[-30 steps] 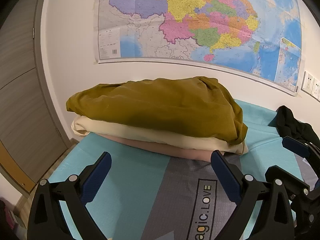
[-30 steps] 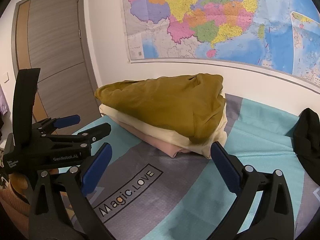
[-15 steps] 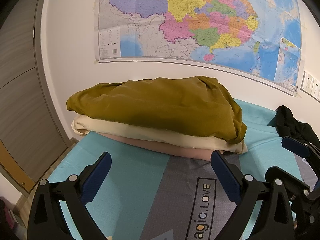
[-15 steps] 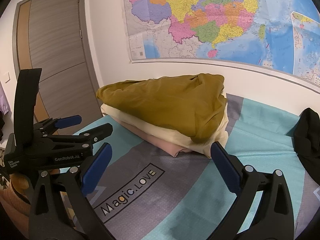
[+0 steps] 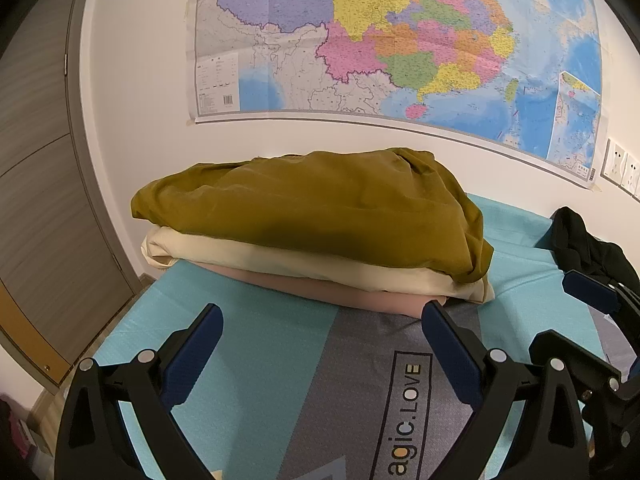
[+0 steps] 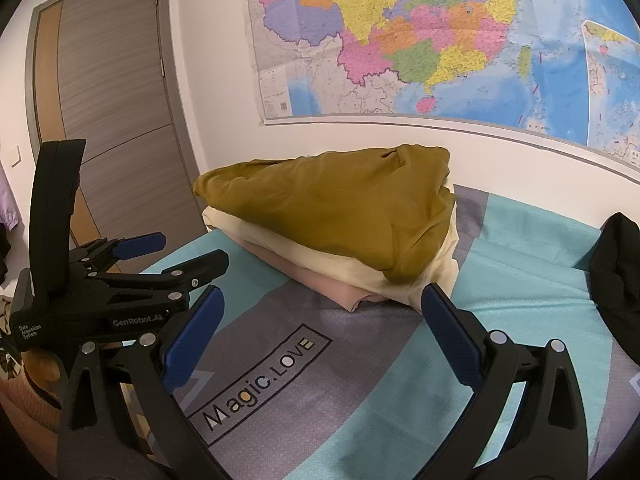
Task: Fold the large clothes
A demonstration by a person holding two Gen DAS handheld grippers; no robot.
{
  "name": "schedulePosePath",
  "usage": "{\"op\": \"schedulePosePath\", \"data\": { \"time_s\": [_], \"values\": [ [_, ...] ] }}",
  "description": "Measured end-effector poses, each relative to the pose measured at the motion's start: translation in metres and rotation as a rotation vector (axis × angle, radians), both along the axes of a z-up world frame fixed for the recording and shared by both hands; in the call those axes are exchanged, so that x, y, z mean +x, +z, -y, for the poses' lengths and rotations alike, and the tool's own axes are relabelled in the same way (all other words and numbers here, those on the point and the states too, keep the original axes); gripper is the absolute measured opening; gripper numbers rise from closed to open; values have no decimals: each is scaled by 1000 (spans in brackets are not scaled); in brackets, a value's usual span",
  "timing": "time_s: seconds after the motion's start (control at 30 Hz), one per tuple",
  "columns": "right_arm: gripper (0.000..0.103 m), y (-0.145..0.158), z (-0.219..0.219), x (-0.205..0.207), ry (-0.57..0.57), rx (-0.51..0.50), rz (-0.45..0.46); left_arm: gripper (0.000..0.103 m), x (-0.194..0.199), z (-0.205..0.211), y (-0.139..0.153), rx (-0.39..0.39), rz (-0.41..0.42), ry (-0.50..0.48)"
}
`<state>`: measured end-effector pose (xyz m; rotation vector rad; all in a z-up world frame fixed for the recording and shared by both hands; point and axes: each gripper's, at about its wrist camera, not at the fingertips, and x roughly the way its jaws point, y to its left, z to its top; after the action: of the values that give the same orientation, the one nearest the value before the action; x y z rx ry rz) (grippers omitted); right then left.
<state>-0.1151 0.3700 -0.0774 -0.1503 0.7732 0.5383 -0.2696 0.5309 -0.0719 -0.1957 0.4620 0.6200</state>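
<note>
The left gripper hangs with its blue-padded jaws spread wide, gripping nothing, above the teal and grey bed cover. The right gripper is equally wide apart and empty, beside it over the "Magic.LOVE" print.

Just beyond both lies a stack of folded clothes: an olive-brown garment on a cream one, on a pink one. The stack sits near the bed's far edge by the white wall; bare cover separates it from the jaws.

A black garment lies well apart to the right. The right wrist view alone shows most of the grey door.
</note>
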Motion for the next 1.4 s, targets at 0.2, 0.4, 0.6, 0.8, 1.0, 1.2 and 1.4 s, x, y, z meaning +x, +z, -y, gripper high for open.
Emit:
{"op": "schedulePosePath", "data": {
  "time_s": [0.2,0.4,0.6,0.8,1.0,1.2,1.4],
  "values": [
    [97,0,0,0,-4,1,-3,96,0,2,-1,-3,-2,-6],
    [97,0,0,0,-6,3,-4,96,1,2,-2,-6,-4,-7],
    [97,0,0,0,-8,3,-6,96,1,2,-2,-6,-3,-9],
    [97,0,0,0,-8,5,-5,96,2,3,-3,-3,-4,-8],
    [97,0,1,0,-10,7,-5,96,2,3,-3,-2,-3,-12],
    [97,-1,0,-1,-11,6,-3,96,3,4,-3,-3,-4,-15],
    [97,-1,0,0,-11,10,-6,96,3,5,-3,-5,-4,-17]
  ]
}}
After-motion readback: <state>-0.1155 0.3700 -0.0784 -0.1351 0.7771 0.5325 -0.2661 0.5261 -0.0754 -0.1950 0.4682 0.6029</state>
